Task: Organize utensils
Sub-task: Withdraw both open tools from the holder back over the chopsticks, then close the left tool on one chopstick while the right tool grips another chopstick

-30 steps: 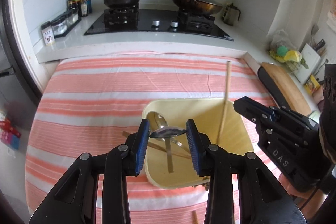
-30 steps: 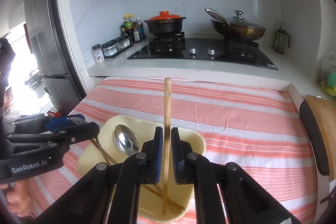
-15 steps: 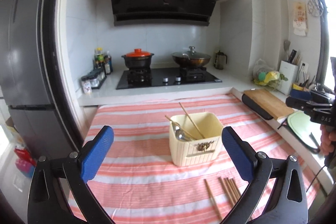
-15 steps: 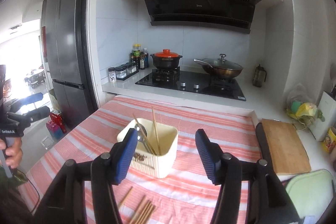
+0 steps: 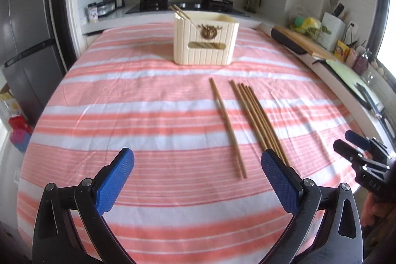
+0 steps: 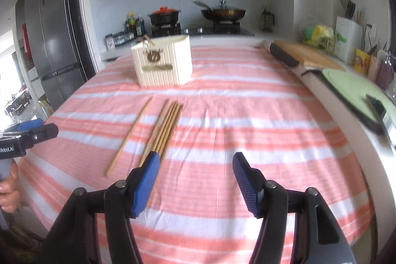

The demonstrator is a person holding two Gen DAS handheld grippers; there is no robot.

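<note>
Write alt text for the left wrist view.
Loose wooden chopsticks lie on a pink-striped tablecloth before the open, empty left hand-held gripper. Beyond them stands a cream utensil holder with chopsticks inside; the right hand-held gripper shows at the right edge.

Soft daylight enters from windows at both sides; fisheye bending and dark corners, with slight motion blur throughout.

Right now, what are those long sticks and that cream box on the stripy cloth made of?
The sticks look like wood or bamboo: brown, thin, matte, no shine. The box looks like plastic: smooth cream walls with even moulded ribs, though painted wood is possible. The cloth is woven fabric; it wrinkles softly.
</note>
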